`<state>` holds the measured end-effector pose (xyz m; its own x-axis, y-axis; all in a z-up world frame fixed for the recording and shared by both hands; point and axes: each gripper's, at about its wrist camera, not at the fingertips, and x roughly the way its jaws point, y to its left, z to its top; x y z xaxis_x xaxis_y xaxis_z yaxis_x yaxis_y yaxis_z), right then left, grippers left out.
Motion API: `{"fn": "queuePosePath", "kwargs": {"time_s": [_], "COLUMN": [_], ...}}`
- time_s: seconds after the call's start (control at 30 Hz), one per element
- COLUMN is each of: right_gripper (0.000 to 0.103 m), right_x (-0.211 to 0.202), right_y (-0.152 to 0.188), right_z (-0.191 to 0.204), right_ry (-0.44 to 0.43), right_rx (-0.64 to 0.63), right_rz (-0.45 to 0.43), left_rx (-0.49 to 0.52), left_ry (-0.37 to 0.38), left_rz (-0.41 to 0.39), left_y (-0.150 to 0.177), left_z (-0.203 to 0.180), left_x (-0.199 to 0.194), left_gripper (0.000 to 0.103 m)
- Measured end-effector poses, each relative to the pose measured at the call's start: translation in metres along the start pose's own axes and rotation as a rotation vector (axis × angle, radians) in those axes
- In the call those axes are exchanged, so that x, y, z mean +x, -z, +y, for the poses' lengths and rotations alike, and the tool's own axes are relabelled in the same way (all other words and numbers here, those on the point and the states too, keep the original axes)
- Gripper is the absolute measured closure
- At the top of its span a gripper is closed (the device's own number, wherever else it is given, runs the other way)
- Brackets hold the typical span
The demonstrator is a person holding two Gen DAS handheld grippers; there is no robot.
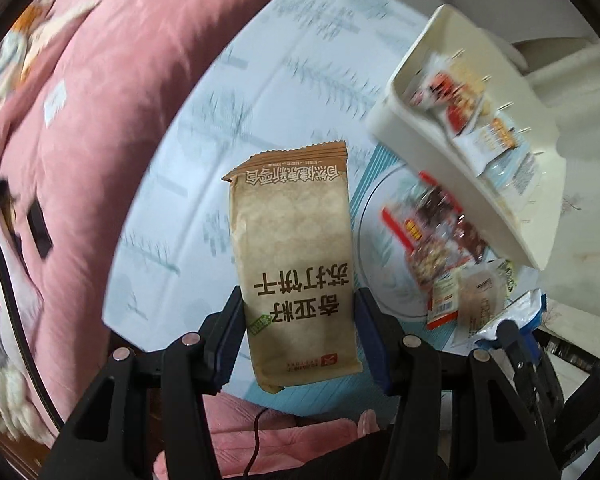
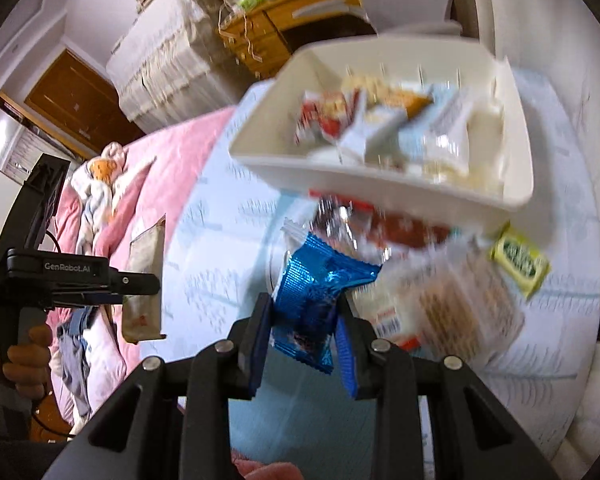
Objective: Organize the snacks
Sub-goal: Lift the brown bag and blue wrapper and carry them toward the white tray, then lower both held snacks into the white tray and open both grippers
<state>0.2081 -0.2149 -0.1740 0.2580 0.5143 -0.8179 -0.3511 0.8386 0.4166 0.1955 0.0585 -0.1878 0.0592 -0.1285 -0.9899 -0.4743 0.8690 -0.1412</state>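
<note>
Brown cracker packet (image 1: 296,264) — clamped in left tool (image 1: 298,304).

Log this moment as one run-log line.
left claw: shut on brown cracker pack | right claw: shut on blue wrapper | white bin: holds snacks | both packs airborne

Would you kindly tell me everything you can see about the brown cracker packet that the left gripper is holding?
The brown cracker packet is a kraft-coloured, paper-look pillow pack with crimped, serrated end seals, dark brown Chinese lettering and a small green badge. It looks sealed and full. The left gripper clamps it by its long sides near the lower end, so it stands lengthwise along the fingers, raised above the pale blue tablecloth. Only the finger pads touch it.
</note>
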Motion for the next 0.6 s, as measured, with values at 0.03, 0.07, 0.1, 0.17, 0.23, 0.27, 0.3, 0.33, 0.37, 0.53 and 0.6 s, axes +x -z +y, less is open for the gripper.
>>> {"fn": "queuePosePath", "kwargs": {"time_s": [0.03, 0.07, 0.1, 0.17, 0.23, 0.27, 0.3, 0.33, 0.37, 0.53, 0.6], "right_gripper": [0.073, 0.073, 0.073, 0.073, 0.073, 0.073, 0.073, 0.073, 0.073, 0.073, 0.073], "right_x": [-0.002, -0.005, -0.008, -0.015, -0.02, -0.022, -0.025, -0.027, -0.029, -0.039, -0.04], "right_y": [-0.004, -0.008, -0.013, -0.024, -0.03, -0.034, -0.038, -0.041, -0.043, -0.057, -0.061], "right_z": [0.003, 0.005, 0.005, 0.005, 0.004, 0.003, 0.001, -0.001, -0.003, -0.019, -0.026], "right_ry": [0.007, 0.013, 0.019, 0.031, 0.048, 0.06, 0.073, 0.084, 0.093, 0.154, 0.175], "right_rx": [0.001, 0.002, 0.004, 0.008, 0.008, 0.009, 0.013, 0.018, 0.024, 0.065, 0.085], "right_rz": [-0.021, -0.04, -0.059, -0.099, -0.129, -0.146, -0.161, -0.173, -0.185, -0.254, -0.273], "left_rx": [0.018, 0.045, 0.064, 0.108, 0.151, 0.17, 0.197, 0.218, 0.234, 0.305, 0.32], "left_ry": [0.001, 0.005, 0.008, 0.014, 0.023, 0.025, 0.027, 0.03, 0.034, 0.103, 0.133], "left_rz": [-0.008, -0.021, -0.031, -0.056, -0.077, -0.085, -0.096, -0.104, -0.109, -0.122, -0.134], "left_y": [-0.006, -0.014, -0.02, -0.032, -0.043, -0.047, -0.054, -0.058, -0.062, -0.088, -0.097], "left_z": [-0.007, -0.011, -0.014, -0.022, -0.031, -0.036, -0.042, -0.047, -0.051, -0.077, -0.086], "left_x": [-0.006, -0.015, -0.021, -0.036, -0.048, -0.054, -0.06, -0.064, -0.067, -0.07, -0.066], "left_gripper": [0.051, 0.051, 0.051, 0.051, 0.051, 0.051, 0.051, 0.051, 0.051, 0.051, 0.051]}}
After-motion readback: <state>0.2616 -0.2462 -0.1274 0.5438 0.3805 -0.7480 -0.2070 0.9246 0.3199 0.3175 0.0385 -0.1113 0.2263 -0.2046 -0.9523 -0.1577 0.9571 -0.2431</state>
